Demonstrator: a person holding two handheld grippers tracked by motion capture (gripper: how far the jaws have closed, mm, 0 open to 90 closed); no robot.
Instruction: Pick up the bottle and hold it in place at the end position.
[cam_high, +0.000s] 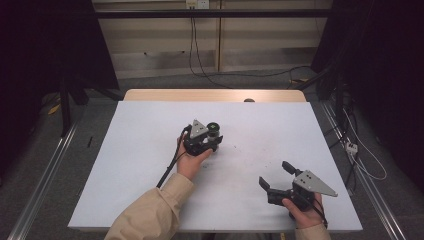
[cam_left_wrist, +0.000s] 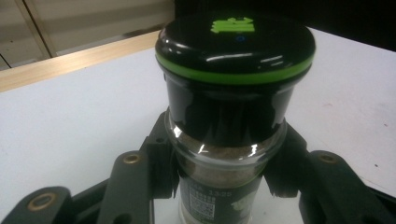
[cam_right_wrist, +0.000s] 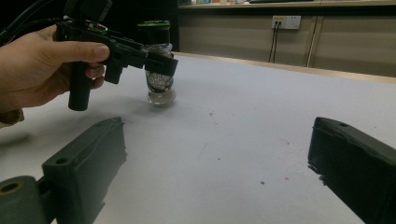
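A small glass spice jar with a black lid ringed in green stands upright on the white table. My left gripper is shut on the jar's glass body just under the lid, one jaw on each side. In the high view the left gripper and the jar sit near the table's middle. From the right gripper view the jar stands on the table at upper left with the left gripper's fingers around it. My right gripper rests near the front right, open, nothing between its jaws.
A wooden strip runs along the table's far edge. Cables hang behind the table, and dark stands flank it. A few small specks mark the white surface.
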